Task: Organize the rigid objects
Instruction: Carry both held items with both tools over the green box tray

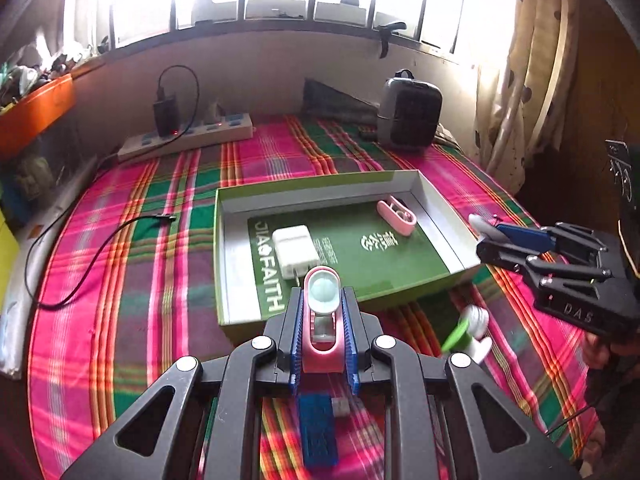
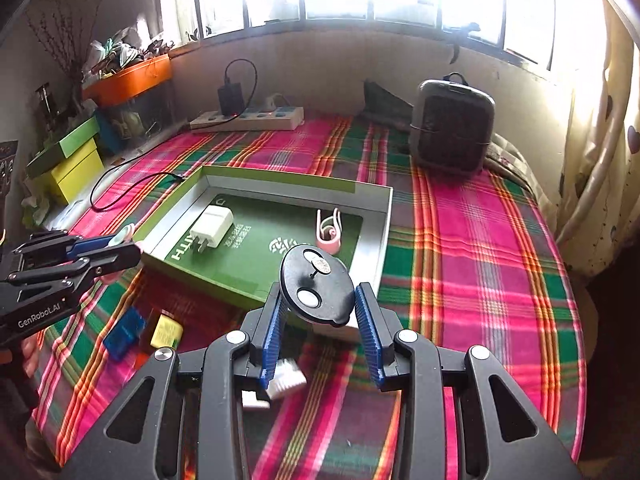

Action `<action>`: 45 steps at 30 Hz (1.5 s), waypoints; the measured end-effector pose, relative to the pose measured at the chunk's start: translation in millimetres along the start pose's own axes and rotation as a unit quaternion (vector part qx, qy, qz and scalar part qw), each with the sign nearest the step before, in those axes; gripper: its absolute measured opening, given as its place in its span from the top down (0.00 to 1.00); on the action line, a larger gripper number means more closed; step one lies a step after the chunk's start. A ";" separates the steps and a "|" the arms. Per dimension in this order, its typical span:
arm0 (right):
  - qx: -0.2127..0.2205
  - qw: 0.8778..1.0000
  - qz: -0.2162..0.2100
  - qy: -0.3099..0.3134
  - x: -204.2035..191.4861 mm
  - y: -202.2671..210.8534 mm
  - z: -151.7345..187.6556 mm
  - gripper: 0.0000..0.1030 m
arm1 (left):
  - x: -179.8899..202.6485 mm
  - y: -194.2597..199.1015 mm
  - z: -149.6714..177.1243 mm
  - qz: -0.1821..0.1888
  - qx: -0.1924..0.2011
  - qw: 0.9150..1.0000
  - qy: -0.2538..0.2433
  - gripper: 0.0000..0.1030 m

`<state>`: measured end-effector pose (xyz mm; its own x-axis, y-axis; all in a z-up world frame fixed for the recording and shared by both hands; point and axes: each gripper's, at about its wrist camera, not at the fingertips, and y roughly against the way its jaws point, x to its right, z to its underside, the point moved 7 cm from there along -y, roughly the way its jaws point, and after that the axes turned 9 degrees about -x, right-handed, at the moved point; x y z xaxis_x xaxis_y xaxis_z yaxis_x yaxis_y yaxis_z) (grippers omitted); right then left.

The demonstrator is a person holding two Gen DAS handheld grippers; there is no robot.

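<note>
My left gripper is shut on a pink holder with a pale round lens, held just above the near edge of the green box. The same gripper shows at the left in the right wrist view. My right gripper is shut on a black oval disc with two white buttons, over the box's near right corner. It also appears at the right in the left wrist view. A white charger plug and a pink clip lie in the box.
On the plaid cloth lie a blue block, a yellow block, white pieces and a green-and-white item. A power strip, a grey heater and a black cable lie beyond.
</note>
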<state>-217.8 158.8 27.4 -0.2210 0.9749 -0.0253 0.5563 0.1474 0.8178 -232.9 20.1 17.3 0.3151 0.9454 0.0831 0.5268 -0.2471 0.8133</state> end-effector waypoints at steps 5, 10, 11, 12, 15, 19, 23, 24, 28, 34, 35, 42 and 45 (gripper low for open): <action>-0.014 1.000 -0.006 0.003 -1.0 -21.8 -10.6 0.65 | 3.6 -19.4 -15.9 0.011 -0.008 1.000 -0.002 0.84; -0.031 1.000 -0.005 0.005 0.8 -43.6 -19.3 0.65 | 11.4 -38.9 -26.9 0.025 -0.019 1.000 -0.004 0.84; -0.032 0.999 -0.005 0.004 1.8 -46.0 -19.6 0.65 | 13.8 -42.5 -29.1 0.028 -0.020 0.999 -0.005 0.84; -0.035 0.999 -0.005 0.004 2.7 -49.0 -20.0 0.65 | 15.6 -45.6 -30.8 0.030 -0.022 0.999 -0.007 0.84; -0.043 0.999 -0.006 0.005 5.3 -57.1 -20.2 0.65 | 19.8 -55.5 -33.0 0.030 -0.030 0.999 -0.010 0.84; -0.051 0.999 -0.005 0.008 6.6 -65.9 -18.5 0.65 | 26.0 -67.5 -33.4 0.032 -0.040 0.999 -0.016 0.84; -0.051 0.999 -0.002 0.014 6.6 -69.4 -19.0 0.65 | 28.0 -76.8 -31.2 0.033 -0.050 0.998 -0.017 0.84; -0.051 0.999 0.000 0.016 6.5 -69.6 -19.3 0.65 | 27.5 -78.6 -30.9 0.032 -0.052 0.998 -0.017 0.84; -0.051 0.998 -0.002 0.022 5.9 -70.2 -20.9 0.65 | 24.3 -84.4 -29.0 0.027 -0.057 0.998 -0.015 0.84; -0.051 0.998 -0.003 0.028 1.4 -71.9 -21.3 0.65 | 22.8 -89.0 -27.6 0.026 -0.062 0.998 -0.012 0.83; -0.052 0.998 -0.003 0.029 0.9 -72.1 -21.1 0.65 | 22.6 -89.4 -27.4 0.027 -0.063 0.998 -0.012 0.83; -0.049 0.998 -0.004 0.026 1.0 -71.7 -20.9 0.65 | 20.3 -91.3 -27.3 0.028 -0.067 0.997 -0.004 0.83; -0.049 0.998 -0.003 0.028 0.5 -71.9 -21.3 0.65 | 20.3 -91.5 -27.3 0.027 -0.067 0.997 -0.004 0.82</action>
<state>-275.0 145.2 -19.1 -0.2710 0.9626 -0.0007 0.4747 0.1343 0.8698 -296.2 67.7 -39.7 0.3473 0.9294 0.1250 0.3981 -0.2668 0.8777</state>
